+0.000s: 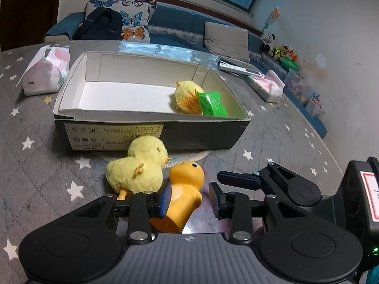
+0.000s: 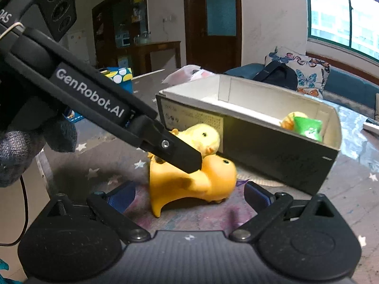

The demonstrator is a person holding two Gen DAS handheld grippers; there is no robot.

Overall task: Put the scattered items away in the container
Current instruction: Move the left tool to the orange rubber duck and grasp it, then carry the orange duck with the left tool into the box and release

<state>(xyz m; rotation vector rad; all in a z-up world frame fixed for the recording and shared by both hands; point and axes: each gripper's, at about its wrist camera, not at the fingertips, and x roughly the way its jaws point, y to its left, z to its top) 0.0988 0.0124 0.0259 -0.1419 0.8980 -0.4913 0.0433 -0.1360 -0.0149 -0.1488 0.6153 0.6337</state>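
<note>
While the yellow plush chick lies on the worktop at far left, touching the box front, the orange toy sits just right of it, lying on its side w/ its head toward the box. Left gripper has its fingers spread around the toy's body: left pad looks to be touching it, right pad apart from it, so no pinch yet. Right gripper, further right, also has fingers spread wide, low and just short of the same toy. Inside the box, at the right end, a 2nd chick and a green packet are already in. Risks, as I judge them: both grippers crowd one toy, so they could knock each other; toy looks smooth and rounded, so an off-centre squeeze may squirt it out; closing could also nudge the plush chick or shove the light box.
</note>
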